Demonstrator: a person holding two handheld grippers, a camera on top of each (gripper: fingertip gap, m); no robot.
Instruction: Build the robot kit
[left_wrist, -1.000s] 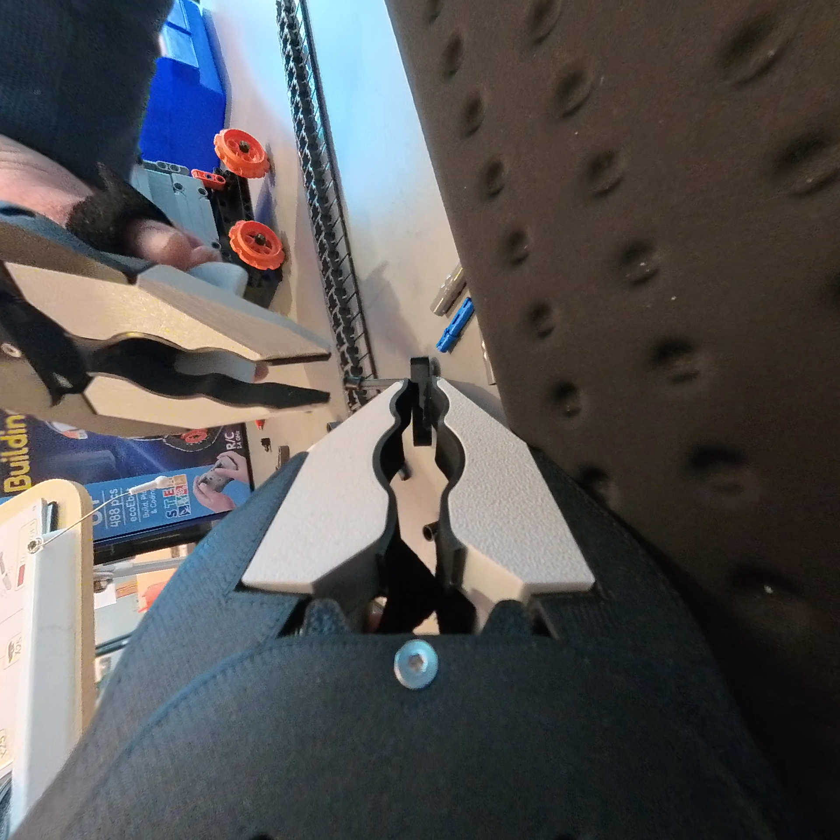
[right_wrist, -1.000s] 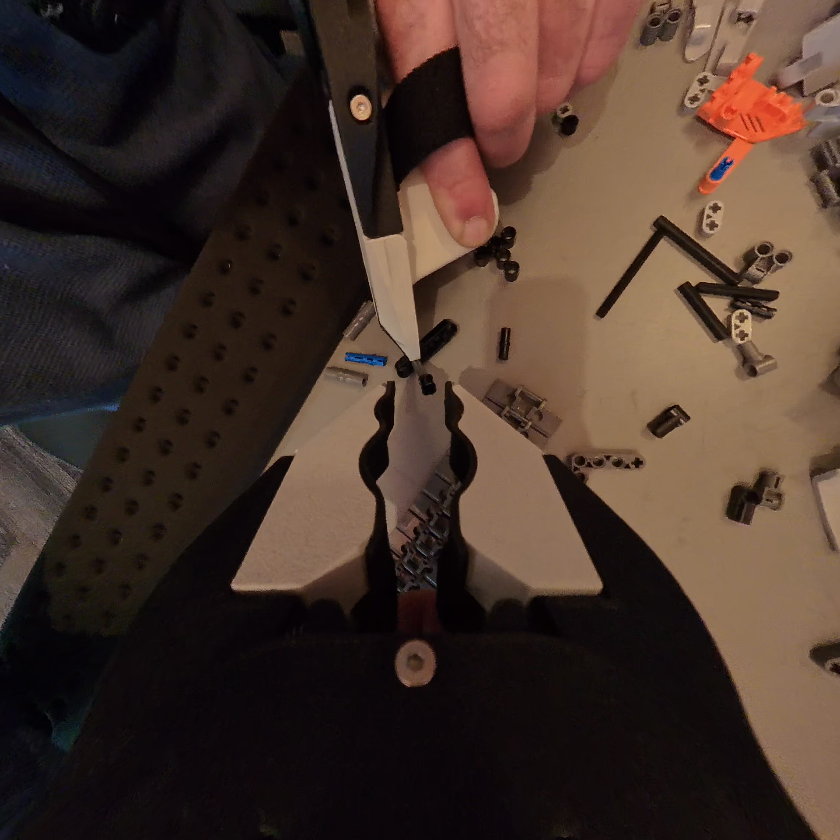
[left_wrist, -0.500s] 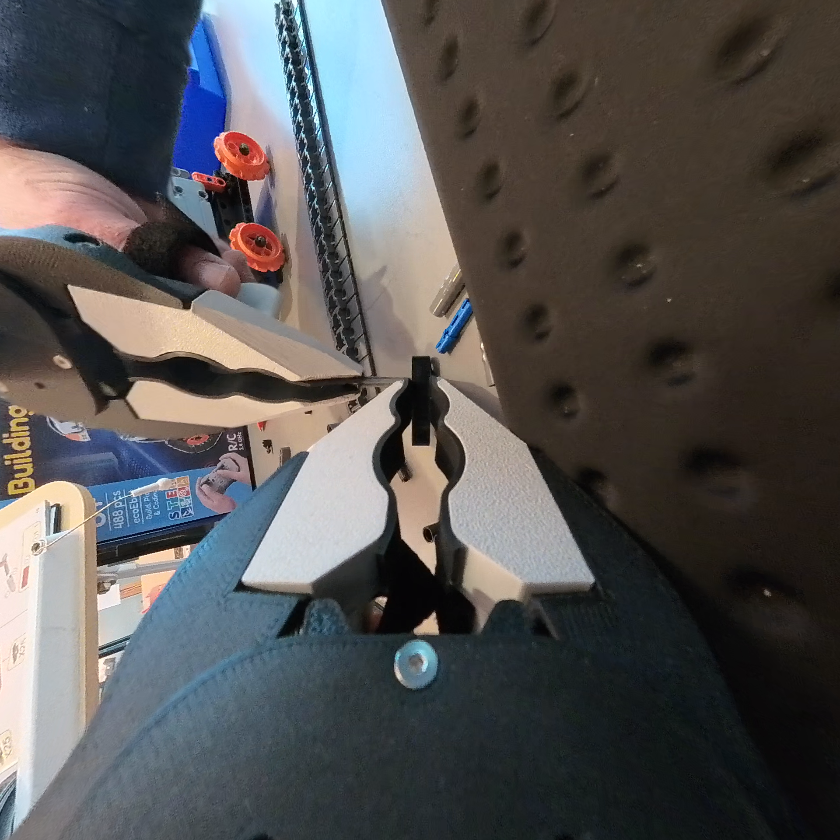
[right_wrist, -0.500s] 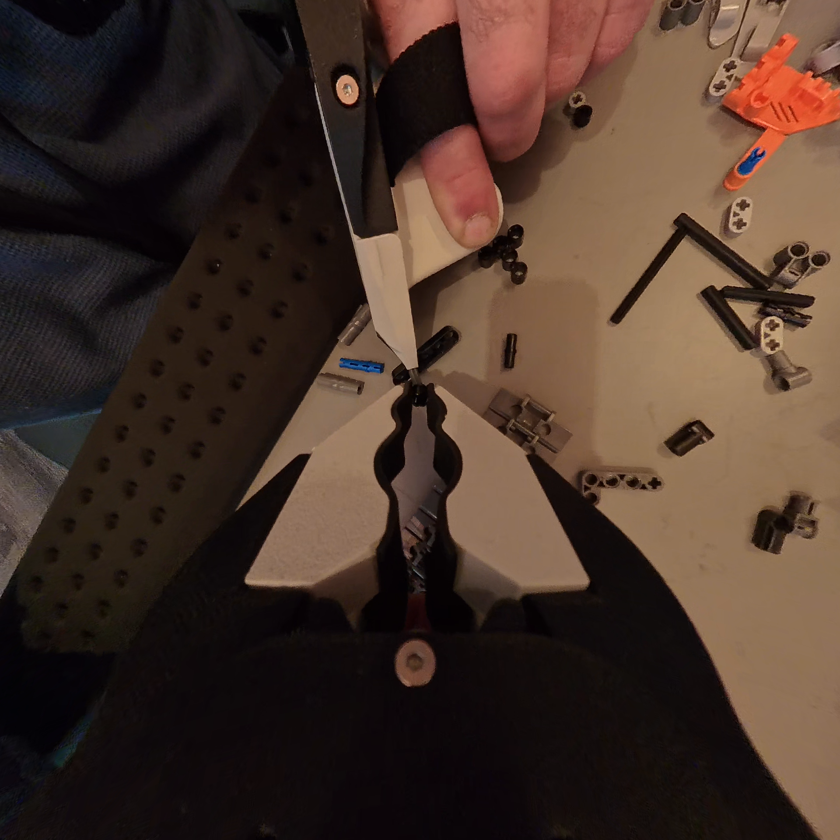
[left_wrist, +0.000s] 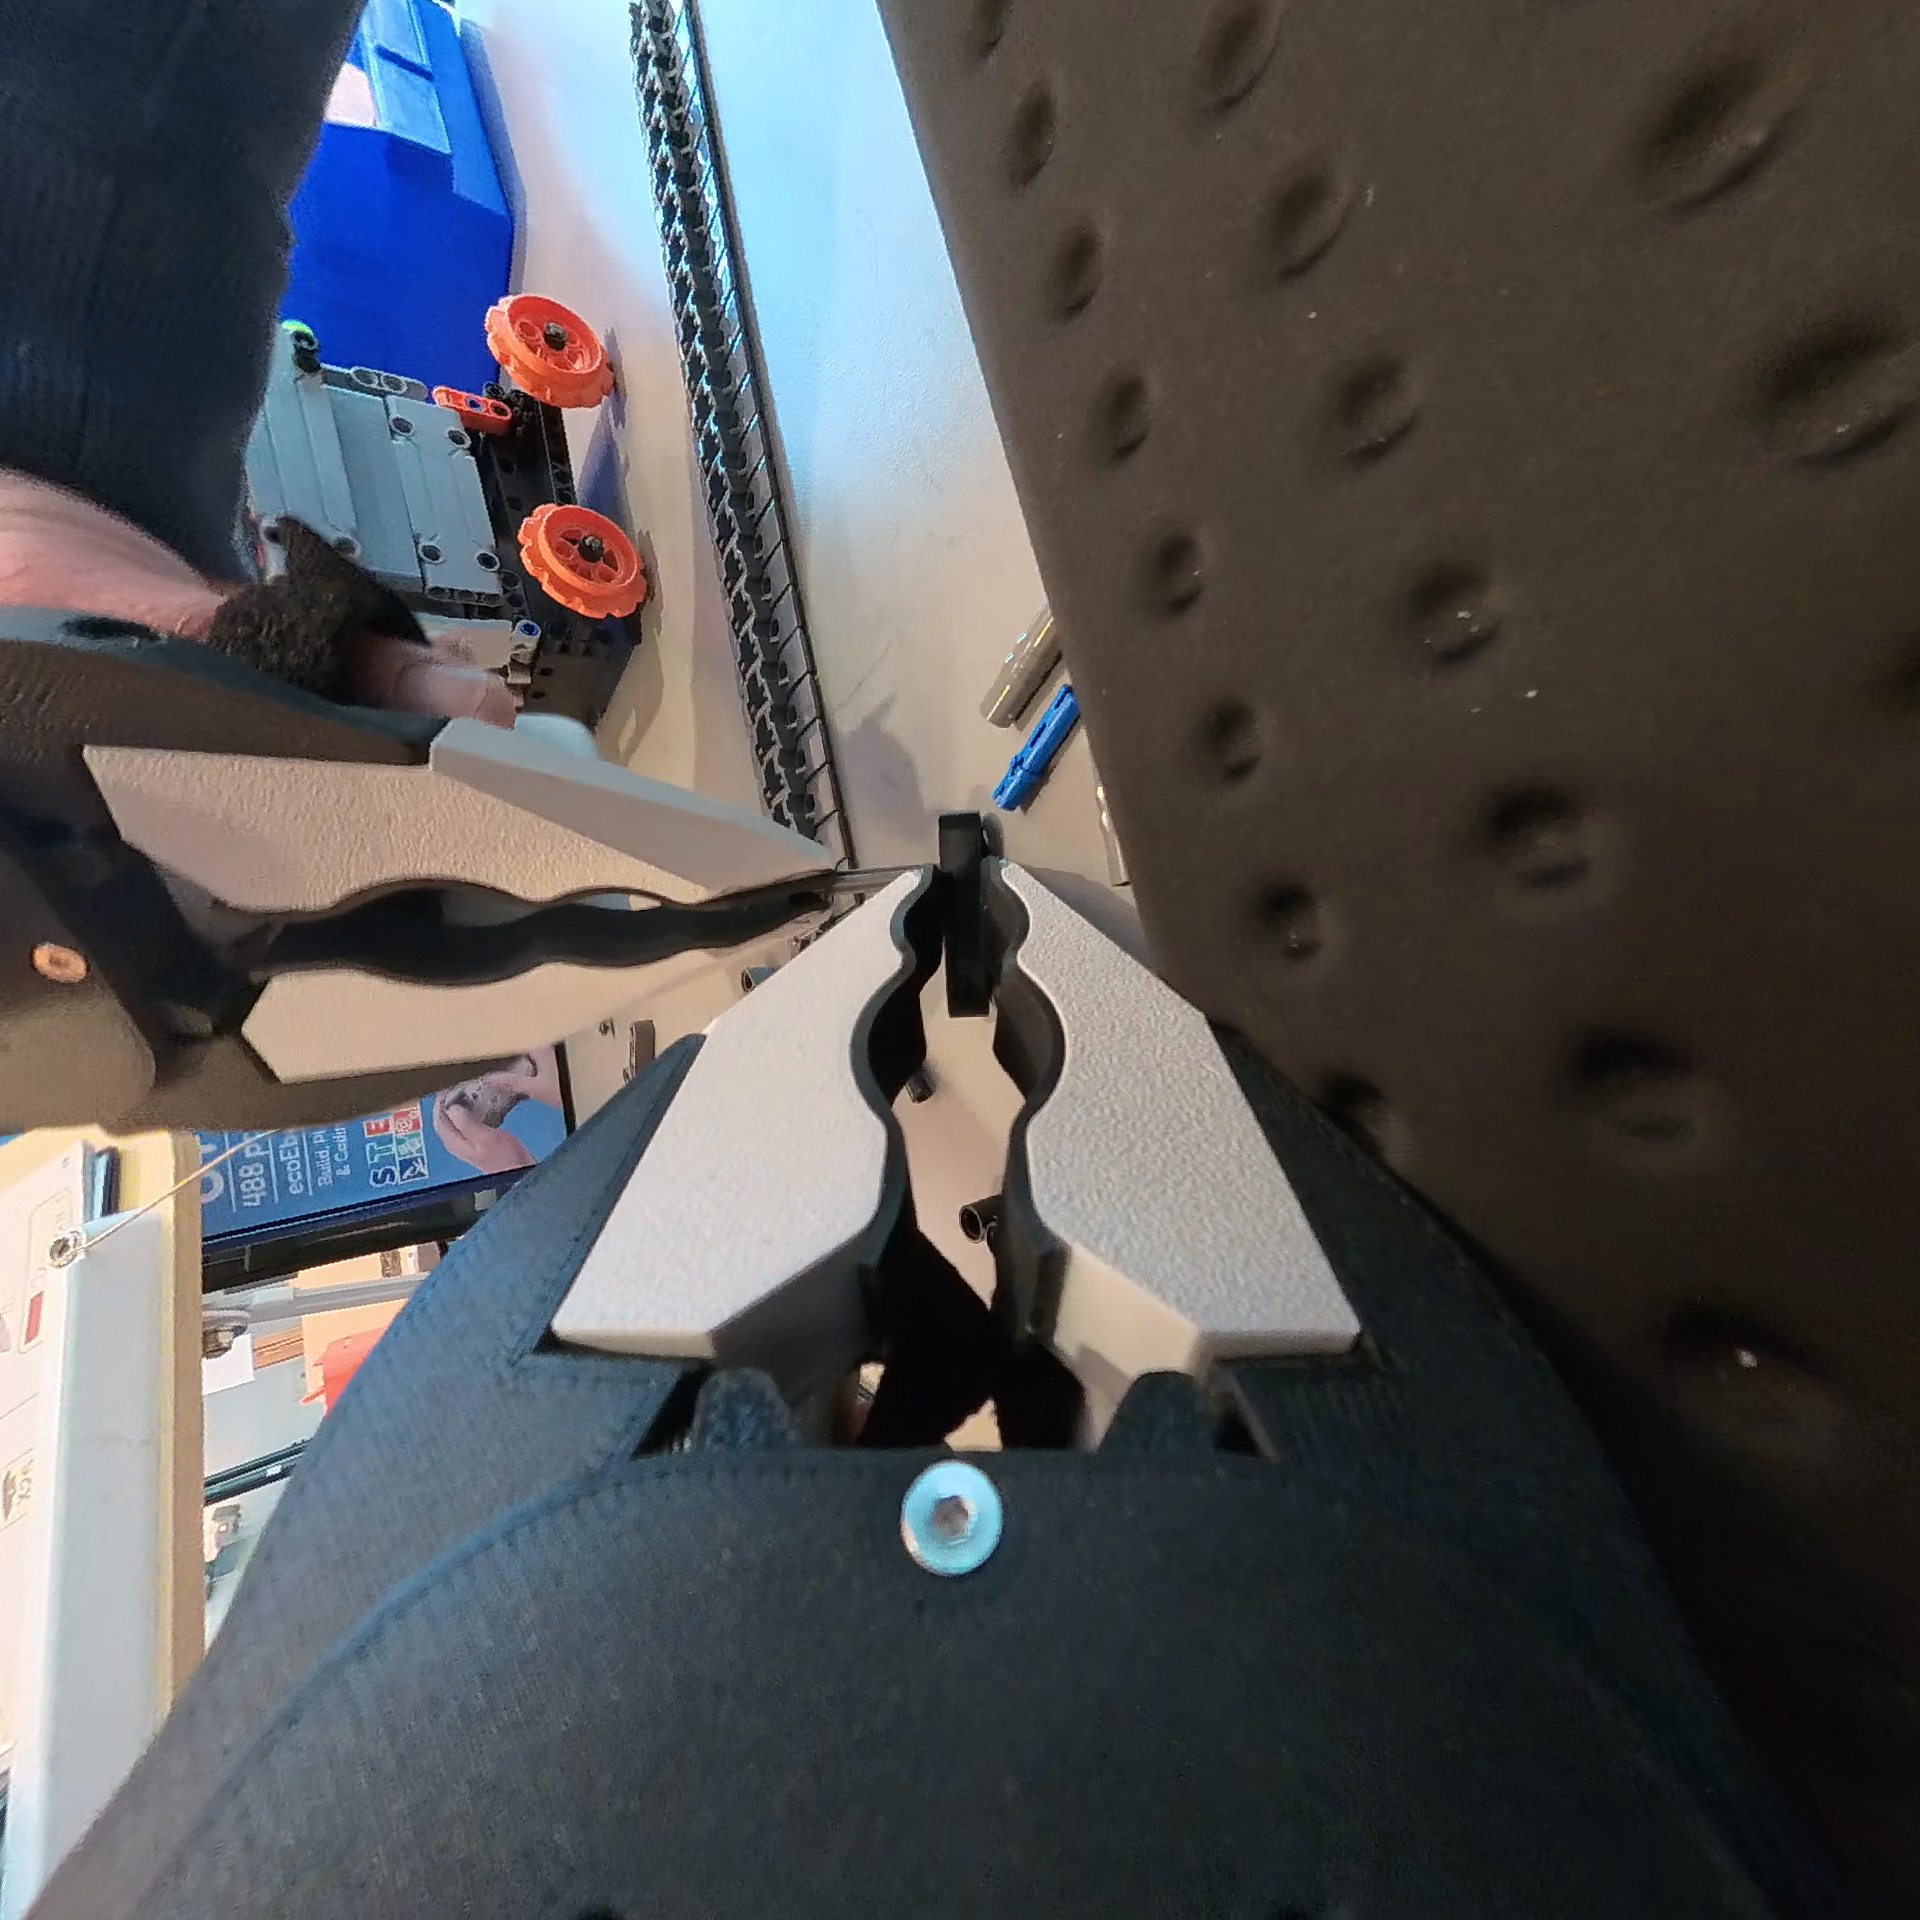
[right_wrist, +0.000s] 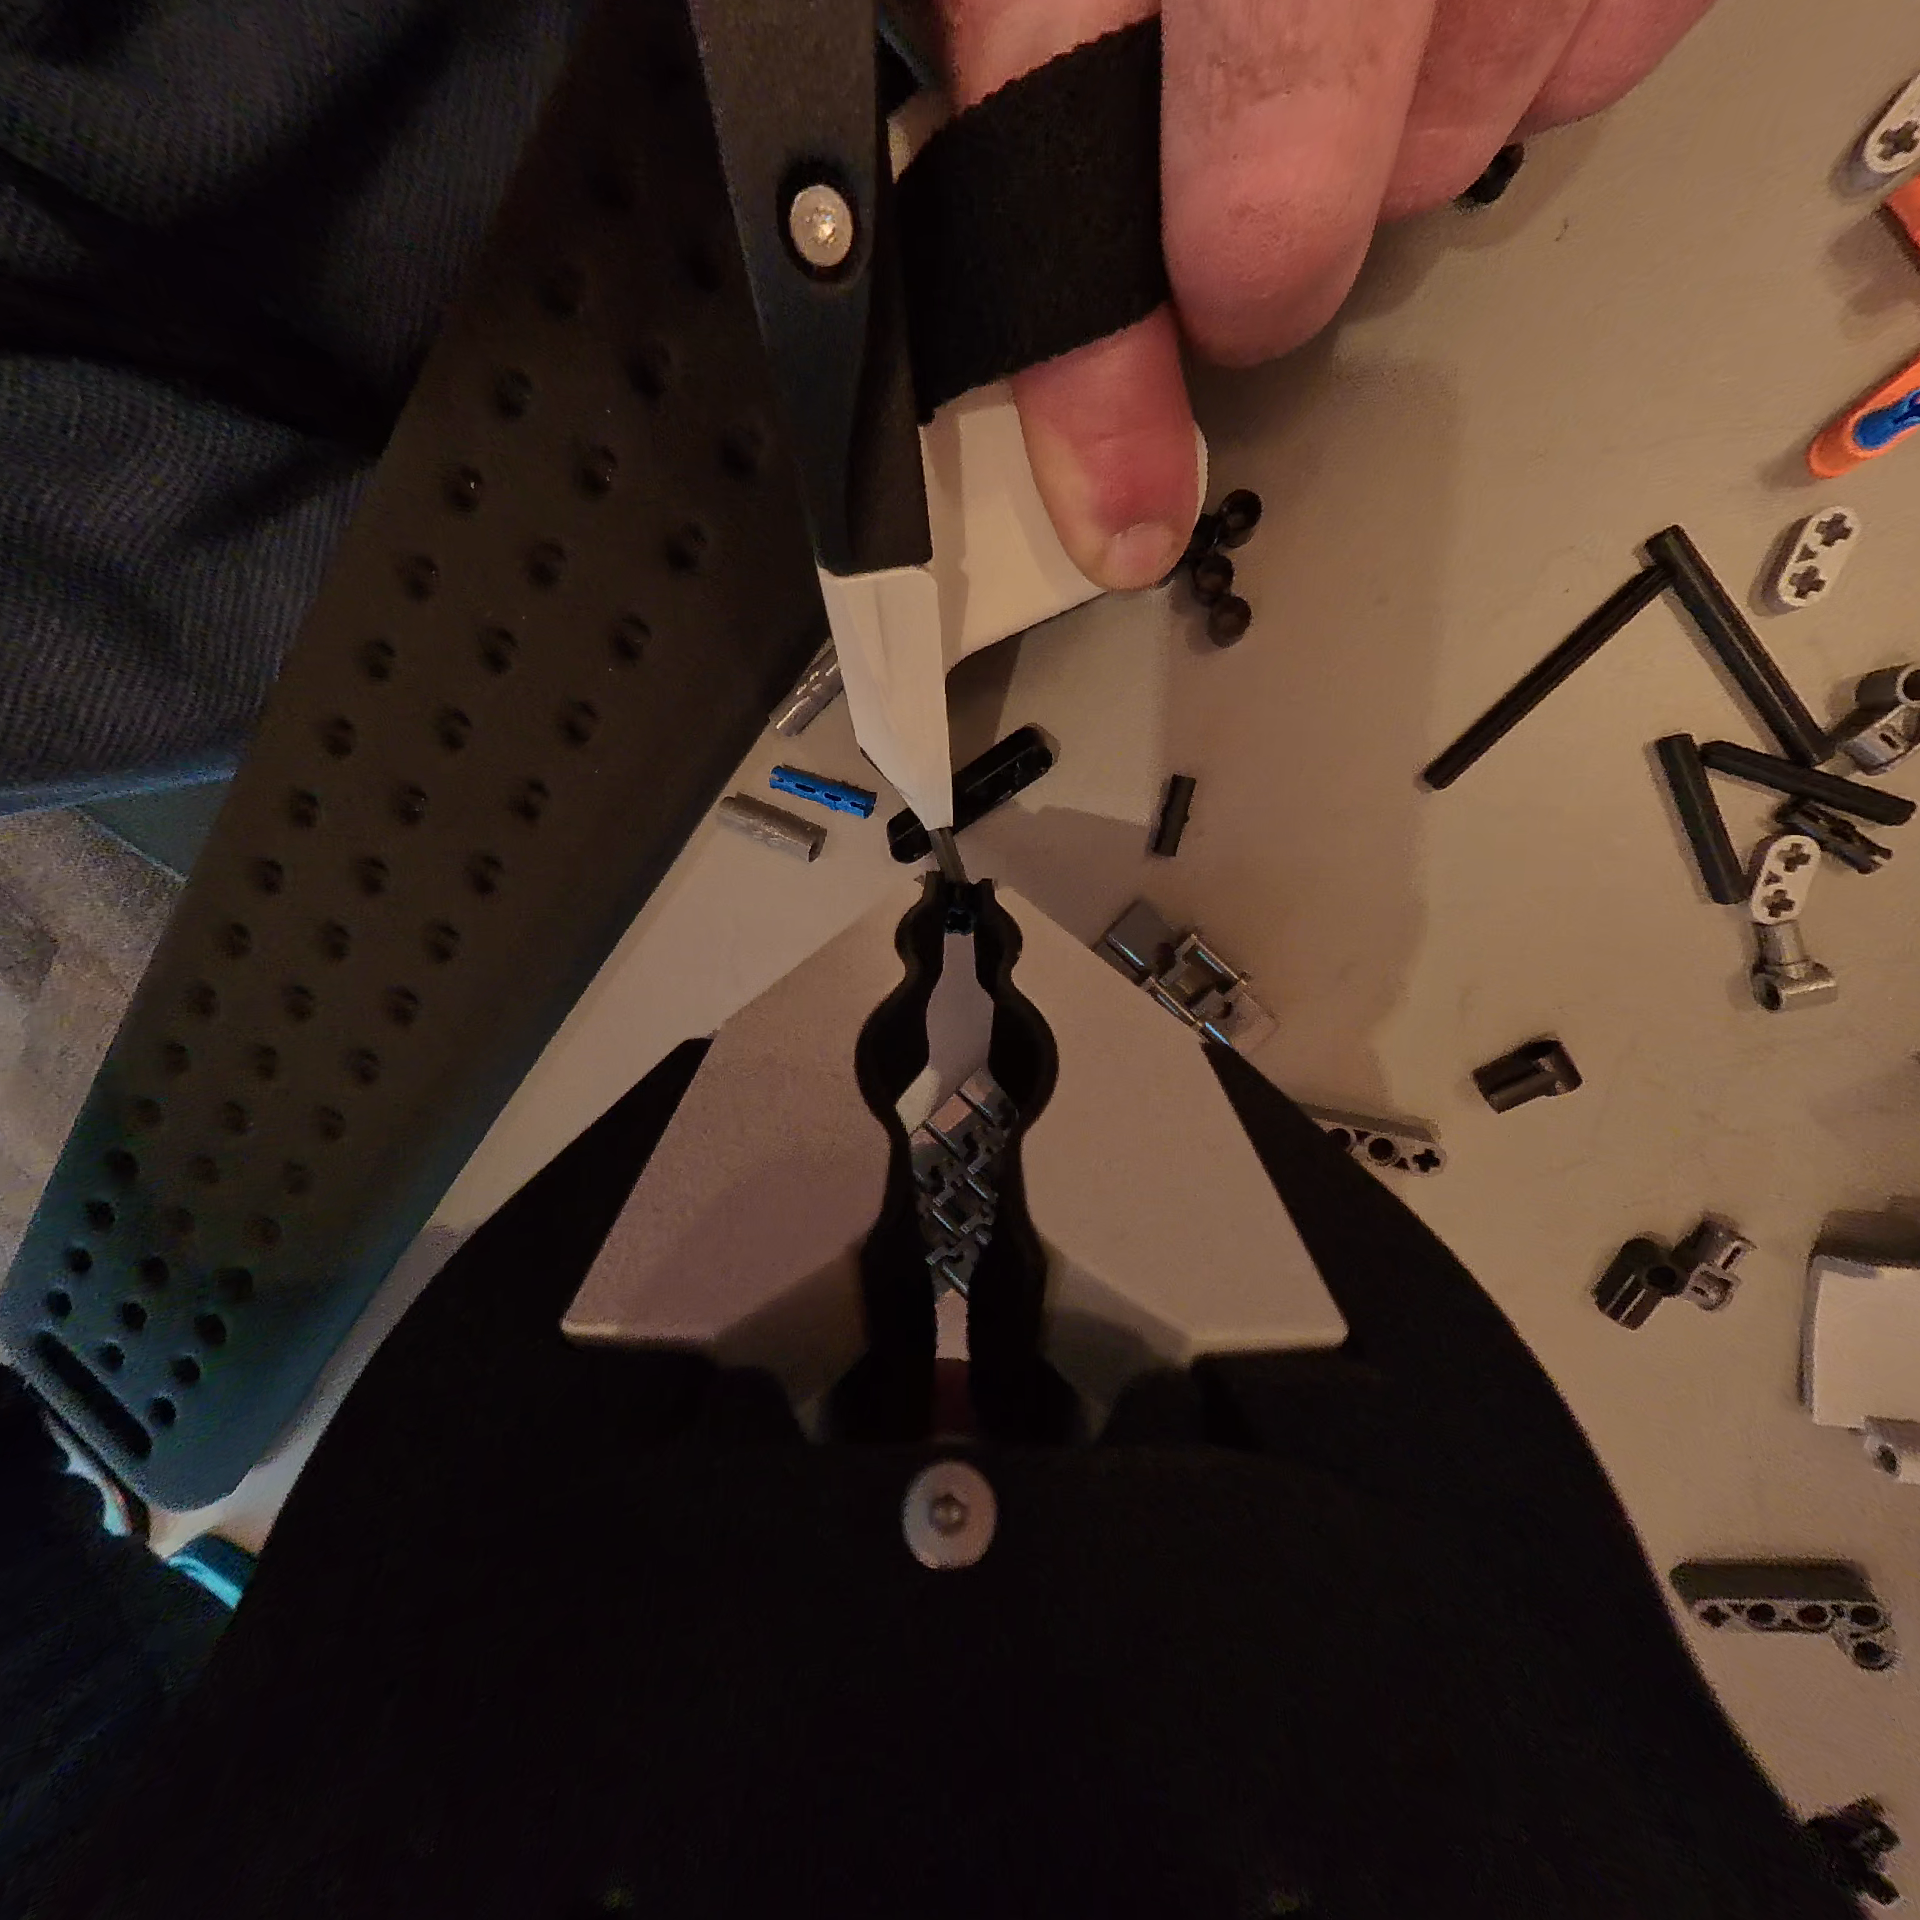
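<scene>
My left gripper (left_wrist: 961, 878) is shut on a flat black piece (left_wrist: 961, 935) that stands edge-on between its fingertips. A thin grey pin (left_wrist: 883, 876) sticks out of that piece to the left. My right gripper (left_wrist: 821, 883) comes in from the left and is shut on the pin's free end. In the right wrist view my right gripper (right_wrist: 956, 899) pinches the pin (right_wrist: 948, 850) just below the tip of the left gripper (right_wrist: 928, 800), which reaches down from above. A hand (right_wrist: 1195, 260) holds the left gripper.
A black perforated panel (left_wrist: 1455, 623) stands close on the right, and shows at the left in the right wrist view (right_wrist: 364, 831). A grey model with orange wheels (left_wrist: 566, 566), a track-link chain (left_wrist: 727, 416) and a blue box (left_wrist: 416, 208) lie beyond. Loose parts lie on the table: black axles (right_wrist: 1714, 665), a blue pin (right_wrist: 821, 795), a grey link (right_wrist: 1184, 977). My left and right fingertips are right by each other.
The right gripper was open and apart from the left gripper. It has moved in to the left gripper's tip and closed on the pin. The left gripper kept its hold.
</scene>
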